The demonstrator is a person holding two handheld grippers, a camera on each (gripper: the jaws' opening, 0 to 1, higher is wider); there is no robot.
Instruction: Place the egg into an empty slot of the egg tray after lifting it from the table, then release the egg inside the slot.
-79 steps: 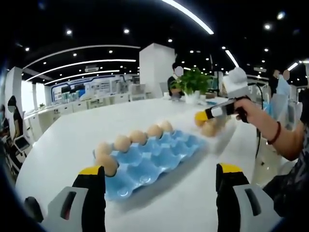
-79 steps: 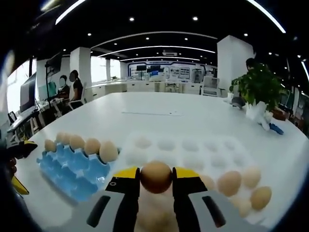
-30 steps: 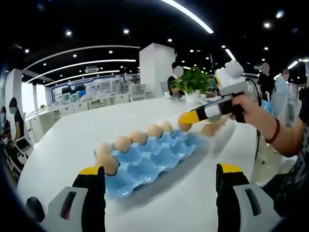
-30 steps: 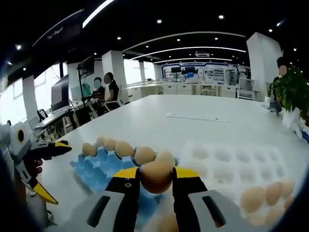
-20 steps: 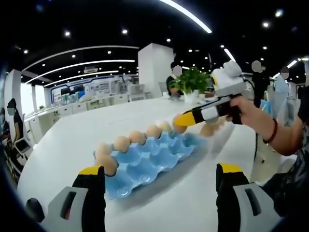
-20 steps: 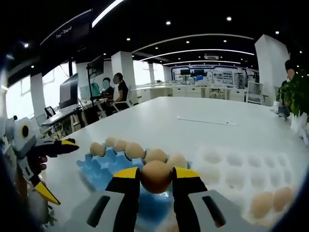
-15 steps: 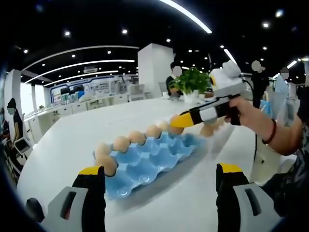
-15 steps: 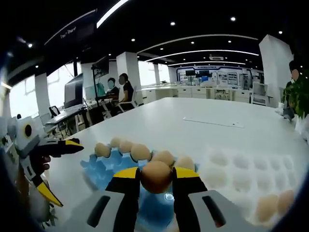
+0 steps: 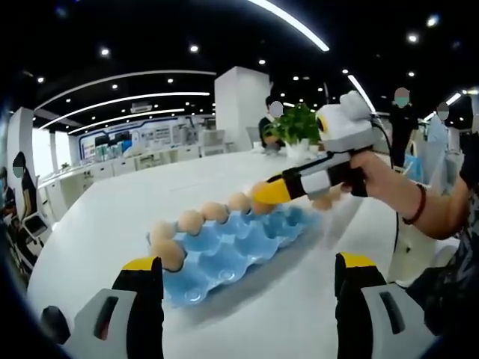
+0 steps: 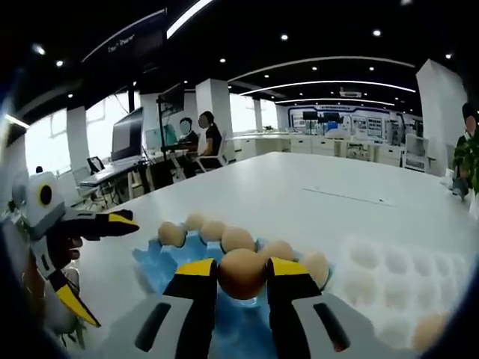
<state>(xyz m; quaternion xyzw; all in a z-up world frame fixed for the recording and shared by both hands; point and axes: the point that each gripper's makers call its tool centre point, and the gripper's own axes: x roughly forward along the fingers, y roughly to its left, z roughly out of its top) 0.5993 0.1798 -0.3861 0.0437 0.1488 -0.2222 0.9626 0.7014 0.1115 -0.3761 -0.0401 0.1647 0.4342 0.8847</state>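
Observation:
A blue egg tray point(image 9: 238, 253) lies on the white table with a row of brown eggs point(image 9: 189, 221) along its far side. My left gripper point(image 9: 247, 275) stands open in front of the tray, nothing between its jaws. My right gripper point(image 9: 271, 193), held by a hand, reaches in from the right over the tray's far end. In the right gripper view my right gripper point(image 10: 241, 271) is shut on a brown egg point(image 10: 241, 277), hovering above the blue tray point(image 10: 161, 263) and its egg row point(image 10: 238, 239). The left gripper point(image 10: 101, 265) shows open at the left there.
A white egg tray point(image 10: 389, 273) lies to the right of the blue one, with a brown egg point(image 10: 428, 329) at its near edge. A potted plant point(image 9: 299, 126) stands at the table's far end. People sit and stand in the background.
My right gripper has carried the egg from over the white tray across to above the blue tray's far end. The left gripper has stayed open and still.

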